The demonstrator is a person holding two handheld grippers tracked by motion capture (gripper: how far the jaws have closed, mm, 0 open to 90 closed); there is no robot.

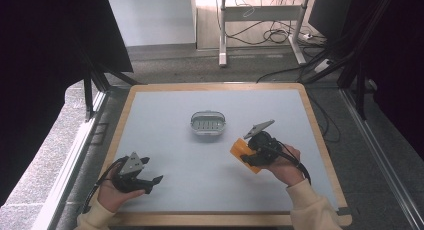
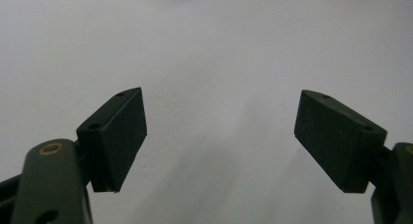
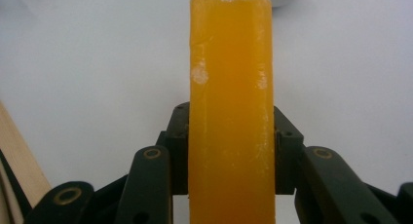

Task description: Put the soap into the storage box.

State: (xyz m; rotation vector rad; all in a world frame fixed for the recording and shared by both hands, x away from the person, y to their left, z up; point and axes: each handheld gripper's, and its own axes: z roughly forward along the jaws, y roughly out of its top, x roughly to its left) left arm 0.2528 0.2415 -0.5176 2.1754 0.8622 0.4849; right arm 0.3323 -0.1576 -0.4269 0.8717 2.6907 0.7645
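Note:
An orange bar of soap is held in my right gripper above the right half of the grey mat. In the right gripper view the soap bar stands on edge between the two black jaws, which are shut on its sides. A small grey soap dish with a ribbed insert sits at the mat's centre, a little up and left of the soap. My left gripper rests near the front left of the mat. Its jaws stand wide apart over bare mat, and its pads hold nothing.
The grey mat lies on a wooden-edged table. Beyond the far edge there are desk legs and cables on the floor. Dark curtains flank both sides.

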